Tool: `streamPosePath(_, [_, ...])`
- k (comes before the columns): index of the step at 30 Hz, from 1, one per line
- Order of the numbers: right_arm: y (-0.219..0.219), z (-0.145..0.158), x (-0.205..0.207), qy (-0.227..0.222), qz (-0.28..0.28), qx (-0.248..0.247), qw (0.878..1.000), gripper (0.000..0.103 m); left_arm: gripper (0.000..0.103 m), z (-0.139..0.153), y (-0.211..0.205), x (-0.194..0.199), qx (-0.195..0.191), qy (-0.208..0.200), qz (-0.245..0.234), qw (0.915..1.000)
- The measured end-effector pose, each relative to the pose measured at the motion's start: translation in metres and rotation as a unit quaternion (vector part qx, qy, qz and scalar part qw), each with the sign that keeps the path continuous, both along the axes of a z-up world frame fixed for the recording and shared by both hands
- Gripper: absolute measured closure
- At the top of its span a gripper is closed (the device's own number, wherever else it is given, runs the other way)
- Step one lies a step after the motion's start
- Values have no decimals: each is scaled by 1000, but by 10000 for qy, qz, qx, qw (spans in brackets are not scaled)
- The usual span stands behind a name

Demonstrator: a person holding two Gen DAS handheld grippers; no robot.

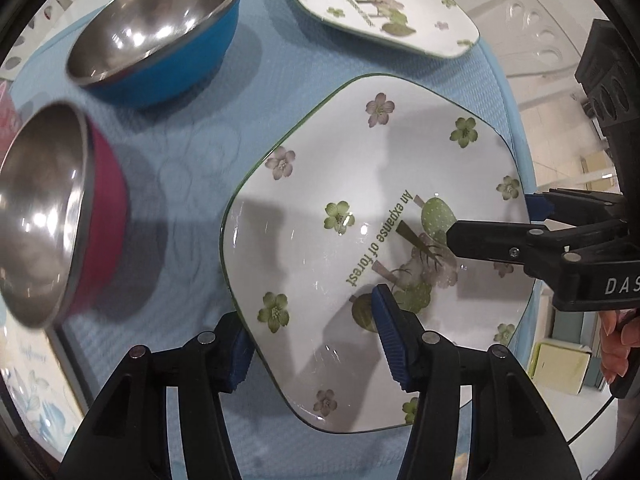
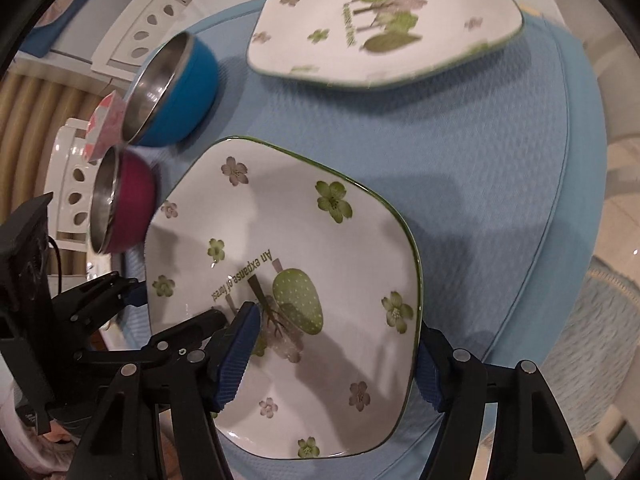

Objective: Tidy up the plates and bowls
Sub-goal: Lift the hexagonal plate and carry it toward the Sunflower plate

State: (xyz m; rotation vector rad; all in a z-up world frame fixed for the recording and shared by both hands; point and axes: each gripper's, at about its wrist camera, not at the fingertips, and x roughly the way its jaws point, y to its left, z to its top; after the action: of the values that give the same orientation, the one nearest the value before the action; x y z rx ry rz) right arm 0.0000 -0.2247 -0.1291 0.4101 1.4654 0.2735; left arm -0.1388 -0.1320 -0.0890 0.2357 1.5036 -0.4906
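- two floral plates lie on the light blue mat (image 1: pixel 192 152): the near plate (image 1: pixel 360 208) fills the middle and lower right of the left wrist view, the far plate (image 1: pixel 380 8) sits at the top edge, apart from it.
- left gripper (image 1: pixel 316 344) pinches the near plate's lower left rim, one blue pad under the edge, the other on the plate's face.
- right gripper (image 2: pixel 336 352) straddles the same plate's rim at the lower right of its own view, one pad on the face, the other outside the edge; the jaws look closed on it.
- blue bowl (image 1: pixel 160 40) stands upper left on the mat, steel inside.
- red bowl (image 1: pixel 60 216) sits at the left edge, below the blue one, blurred.
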Motion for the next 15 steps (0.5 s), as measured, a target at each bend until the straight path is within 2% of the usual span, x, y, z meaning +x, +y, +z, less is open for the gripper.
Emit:
streamPosePath(5, [24,-2,-21,36,-35,79,10000,34,51,2,17,-16,37,44,46,10000])
streamPosePath(15, [51,-9,-65,196,-318,774,9963,34,52,5,62,-42,34,74,34,10000])
